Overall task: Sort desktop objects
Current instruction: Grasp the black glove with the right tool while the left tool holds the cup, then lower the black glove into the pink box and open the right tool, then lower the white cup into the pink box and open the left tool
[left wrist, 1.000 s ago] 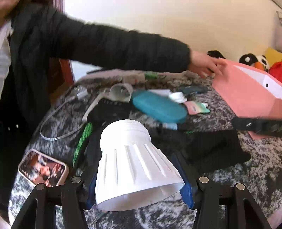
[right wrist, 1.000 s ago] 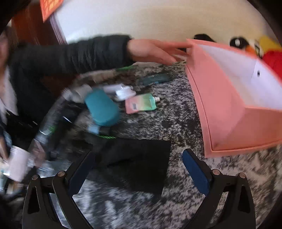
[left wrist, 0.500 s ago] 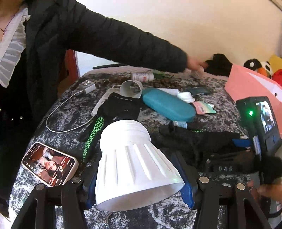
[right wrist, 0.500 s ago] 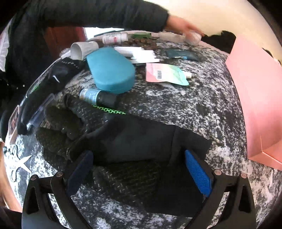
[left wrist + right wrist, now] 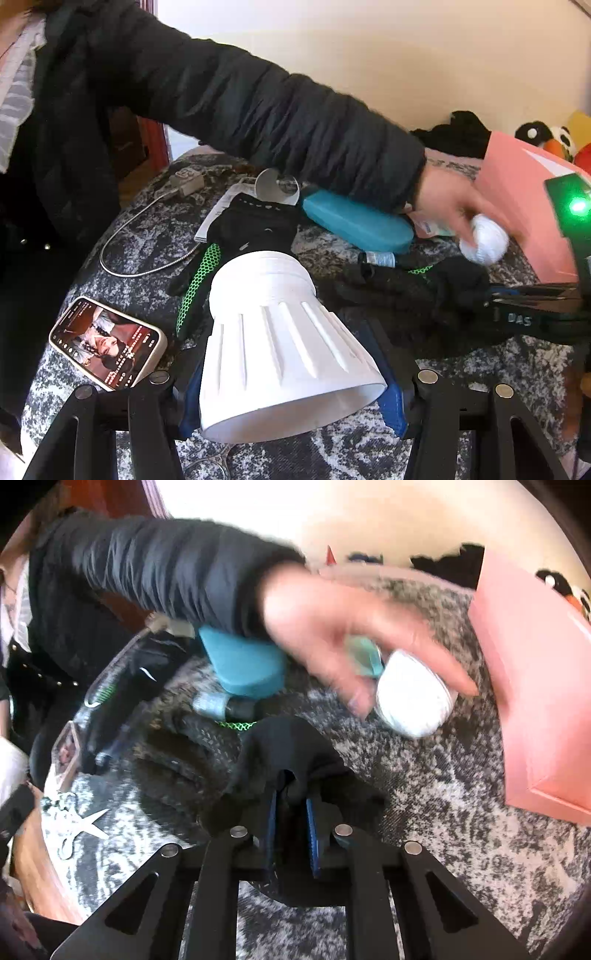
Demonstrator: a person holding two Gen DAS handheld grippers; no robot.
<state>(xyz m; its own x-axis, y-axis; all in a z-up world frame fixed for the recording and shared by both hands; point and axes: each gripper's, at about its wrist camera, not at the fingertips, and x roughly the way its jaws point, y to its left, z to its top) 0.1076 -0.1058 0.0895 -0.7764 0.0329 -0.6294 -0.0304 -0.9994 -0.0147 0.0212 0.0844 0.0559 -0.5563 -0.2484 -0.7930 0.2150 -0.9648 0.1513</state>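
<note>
Occluded, cropped and blurred regions

The bare hand (image 5: 343,638) and the white round object (image 5: 413,694) in it are motion-blurred; the object's identity cannot be determined. The sleeve (image 5: 258,107) hides part of the teal case (image 5: 356,225). The pink box (image 5: 524,206) is cropped at the right edge. The white ribbed cup (image 5: 280,350) hides the left gripper's pads.

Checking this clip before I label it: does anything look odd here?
Yes: a bystander's bare hand reaches across the table holding a white ball, just beyond the right gripper, which is shut on black cloth.
</note>
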